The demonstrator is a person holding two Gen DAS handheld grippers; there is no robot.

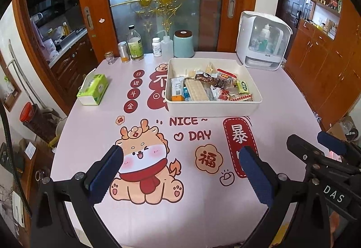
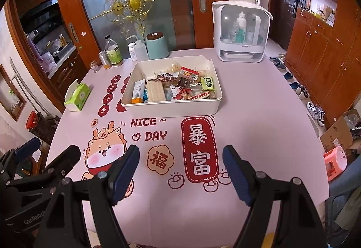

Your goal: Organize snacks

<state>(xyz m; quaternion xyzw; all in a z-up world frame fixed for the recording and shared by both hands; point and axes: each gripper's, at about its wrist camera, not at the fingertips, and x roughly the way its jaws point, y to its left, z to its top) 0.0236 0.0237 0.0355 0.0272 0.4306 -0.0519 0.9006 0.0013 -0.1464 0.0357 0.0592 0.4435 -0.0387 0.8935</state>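
Both grippers, left (image 1: pixel 180 171) and right (image 2: pixel 180 171), hung wide open, empty; crowded snacks (image 2: pixel 178 87) in the bin (image 2: pixel 171 109) risked a double grab.

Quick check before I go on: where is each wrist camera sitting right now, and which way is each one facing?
Left wrist: on the left gripper, low over the table's near edge, facing the snack bin; its open fingers frame the view, the right gripper at its right.
Right wrist: on the right gripper, same heading; open fingers show, left gripper at its left.
Shared: bin, tissue box, white cabinet, pink tablecloth.
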